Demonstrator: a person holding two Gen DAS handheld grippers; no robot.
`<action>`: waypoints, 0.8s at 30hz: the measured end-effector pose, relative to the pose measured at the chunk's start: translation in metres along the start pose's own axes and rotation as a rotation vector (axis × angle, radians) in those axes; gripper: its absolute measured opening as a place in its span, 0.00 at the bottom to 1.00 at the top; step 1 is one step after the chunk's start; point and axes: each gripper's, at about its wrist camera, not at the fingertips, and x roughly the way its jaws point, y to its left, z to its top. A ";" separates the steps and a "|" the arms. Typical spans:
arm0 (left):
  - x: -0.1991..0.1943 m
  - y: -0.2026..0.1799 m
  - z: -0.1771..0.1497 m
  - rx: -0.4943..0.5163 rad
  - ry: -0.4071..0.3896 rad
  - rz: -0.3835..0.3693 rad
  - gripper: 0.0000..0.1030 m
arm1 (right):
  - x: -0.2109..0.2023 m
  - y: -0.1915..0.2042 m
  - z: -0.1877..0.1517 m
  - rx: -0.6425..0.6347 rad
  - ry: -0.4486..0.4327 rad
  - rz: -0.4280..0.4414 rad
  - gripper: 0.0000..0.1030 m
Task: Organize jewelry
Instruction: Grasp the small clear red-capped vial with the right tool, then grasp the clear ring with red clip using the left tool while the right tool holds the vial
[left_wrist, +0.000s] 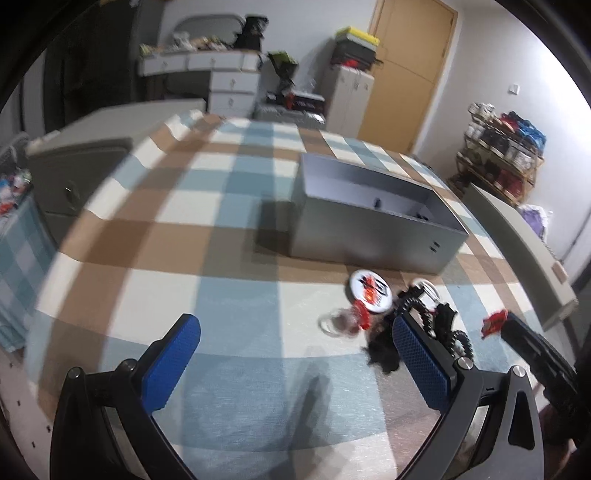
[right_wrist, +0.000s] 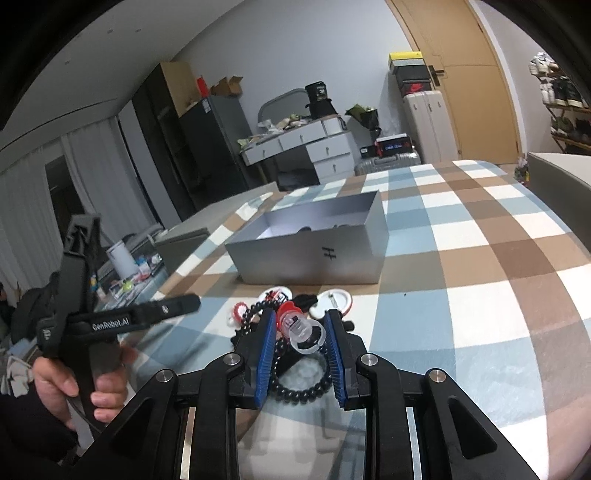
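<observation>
right gripper (right_wrist: 300, 334) level, fingers clamped on clear ring piece (right_wrist: 303, 334), red end pointing ahead toward grey box (right_wrist: 314, 254). left gripper (left_wrist: 295, 354) fingers wide apart, holding nothing.

A checked cloth (right_wrist: 480, 229) of pale blue, brown and cream squares covers the bed. The open box (right_wrist: 310, 254) on it is matte grey, with a small black mark on its near wall. Near it lie a white round badge (left_wrist: 369, 291) printed in red and black, a string of glossy black beads (right_wrist: 303, 384), and a clear plastic piece with a red part (right_wrist: 299, 326). Both the left tool (left_wrist: 295, 354) and the right tool (right_wrist: 301, 328) are black with textured blue pads (right_wrist: 266, 354). The far door (right_wrist: 476, 85) is tan.
</observation>
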 end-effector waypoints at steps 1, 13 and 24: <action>0.004 -0.001 0.000 0.003 0.016 -0.014 0.99 | -0.001 -0.001 0.001 0.004 -0.007 0.002 0.25; 0.018 -0.017 0.003 0.036 0.050 -0.083 0.79 | 0.007 -0.015 -0.006 0.040 0.039 -0.013 0.04; 0.025 -0.018 0.004 0.043 0.106 -0.102 0.23 | -0.009 -0.027 -0.004 0.077 -0.013 -0.046 0.27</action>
